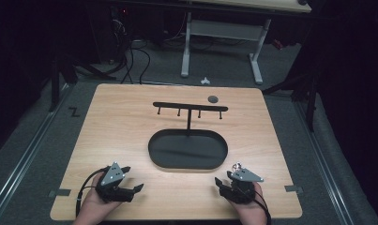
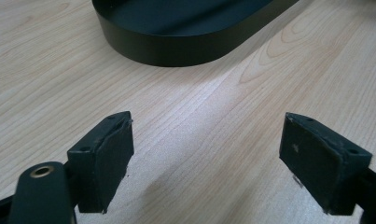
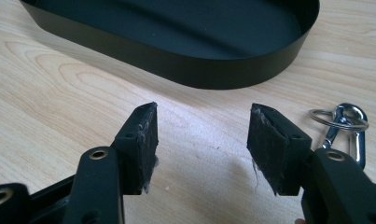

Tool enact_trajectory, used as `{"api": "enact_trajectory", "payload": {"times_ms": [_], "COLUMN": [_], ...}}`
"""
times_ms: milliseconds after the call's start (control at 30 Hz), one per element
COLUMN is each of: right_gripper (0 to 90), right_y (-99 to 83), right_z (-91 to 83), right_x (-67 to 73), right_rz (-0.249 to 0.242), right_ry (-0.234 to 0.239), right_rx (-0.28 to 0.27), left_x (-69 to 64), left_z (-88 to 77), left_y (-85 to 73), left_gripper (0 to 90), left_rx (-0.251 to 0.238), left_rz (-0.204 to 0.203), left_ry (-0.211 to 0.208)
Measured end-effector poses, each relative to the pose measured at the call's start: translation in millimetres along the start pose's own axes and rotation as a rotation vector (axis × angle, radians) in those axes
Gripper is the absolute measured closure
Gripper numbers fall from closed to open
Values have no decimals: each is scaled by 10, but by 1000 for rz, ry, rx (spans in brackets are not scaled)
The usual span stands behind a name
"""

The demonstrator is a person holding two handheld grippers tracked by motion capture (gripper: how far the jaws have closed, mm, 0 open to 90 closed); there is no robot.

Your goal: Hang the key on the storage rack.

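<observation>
Jaws first: my left gripper [image 2: 206, 163] stands spread wide with bare wood between its pads, and my right gripper [image 3: 202, 147] is parted too, holding nothing. Frayed fibres hang from the right pads [image 3: 265, 144].

Just beside my right jaw, on the side away from my left hand, lies a silver carabiner clip [image 3: 346, 126] with a key ring through it, flat on the table and short of the black oval tray [image 3: 232, 70]. From the high view it is a small bright speck [image 1: 237, 165] at the top of the right gripper [image 1: 224, 184], too small to read there.

The tray [image 1: 154, 154] sits mid-table, just ahead of both grippers; my left gripper [image 1: 132, 180] rests near its left end. Behind the tray rises a thin black T-shaped rack [image 1: 190, 108] with four pegs; its foot seems to meet the tray's far rim, though I cannot tell how. A small dark disc [image 1: 213, 99] lies beyond the rack.

The light wooden table [image 1: 107, 122] stands on grey carpet in a dark room; a white-legged desk [image 1: 224, 28], cut off at the top, and loose cables [image 1: 130, 56] lie beyond.
</observation>
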State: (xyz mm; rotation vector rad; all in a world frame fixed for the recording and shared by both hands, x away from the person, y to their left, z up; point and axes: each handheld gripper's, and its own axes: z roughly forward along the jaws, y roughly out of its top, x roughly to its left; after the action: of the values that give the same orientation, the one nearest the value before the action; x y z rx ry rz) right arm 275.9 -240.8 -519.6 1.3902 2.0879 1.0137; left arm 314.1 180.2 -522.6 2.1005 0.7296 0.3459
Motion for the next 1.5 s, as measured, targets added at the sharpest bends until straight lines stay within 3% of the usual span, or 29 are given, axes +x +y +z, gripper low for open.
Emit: {"api": "enact_trajectory", "payload": {"times_ms": [733,1000,1233,1333,1500], "right_gripper": [412,425,416,380,344], "right_y": [-10,29,25,1,-19], "right_z": [-6,-102,-206,-214,-237], "right_x": [-47,-142,-278,-383,-471], "right_rz": [24,55,95,130,147], "right_ry": [-10,-63,-107,-136,-164], "right_rx": [14,6,52,100,134], "left_x": [-5,-16,-18,-13,-6], "left_z": [9,9,8,-5,-14], "left_y": [2,-4,-4,-3,-3], "left_gripper": [184,185,185,185,185], "left_rx": [8,9,9,6,2], "left_rz": [5,7,7,5,4], "left_ry": [-8,-8,-10,-11,-12]}}
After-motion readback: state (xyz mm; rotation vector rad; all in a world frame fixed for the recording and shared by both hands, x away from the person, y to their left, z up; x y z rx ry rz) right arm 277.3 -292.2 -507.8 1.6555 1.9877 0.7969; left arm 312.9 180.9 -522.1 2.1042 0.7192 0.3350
